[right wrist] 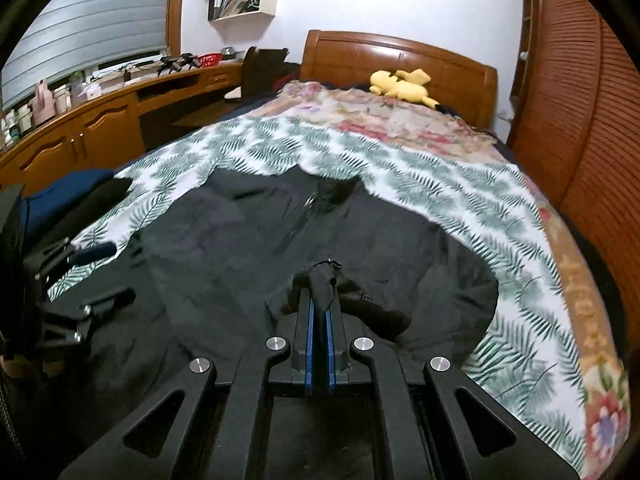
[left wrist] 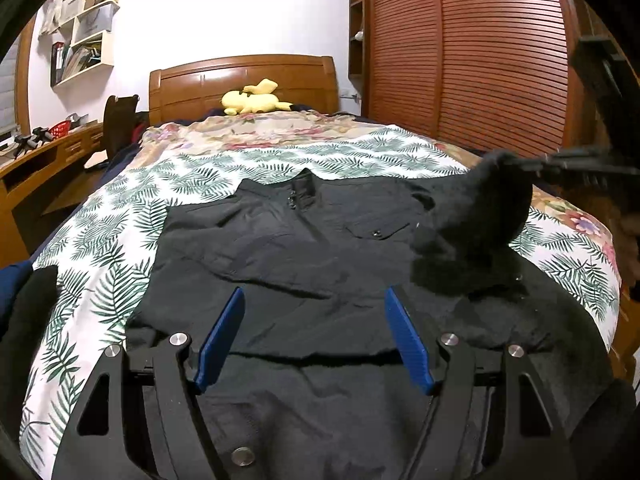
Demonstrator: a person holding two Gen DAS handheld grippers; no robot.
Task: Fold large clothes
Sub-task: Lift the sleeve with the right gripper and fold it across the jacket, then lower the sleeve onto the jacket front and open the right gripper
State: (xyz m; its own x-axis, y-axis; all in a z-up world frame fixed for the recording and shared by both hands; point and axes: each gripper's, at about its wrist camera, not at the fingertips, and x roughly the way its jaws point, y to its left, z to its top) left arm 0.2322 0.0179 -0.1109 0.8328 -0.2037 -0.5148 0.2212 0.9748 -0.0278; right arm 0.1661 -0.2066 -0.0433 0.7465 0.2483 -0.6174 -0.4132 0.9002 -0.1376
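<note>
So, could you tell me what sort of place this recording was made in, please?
Most likely a bedroom at home: a bed with a wooden headboard, a yellow plush toy by it, and a louvred wooden wardrobe alongside.

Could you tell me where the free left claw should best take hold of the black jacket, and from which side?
Probably the jacket's left sleeve edge, approached from the left over the leaf-print sheet. The right claw already pinches the right sleeve, and the open left claw hovers mid-body, where the cloth lies flat.
</note>
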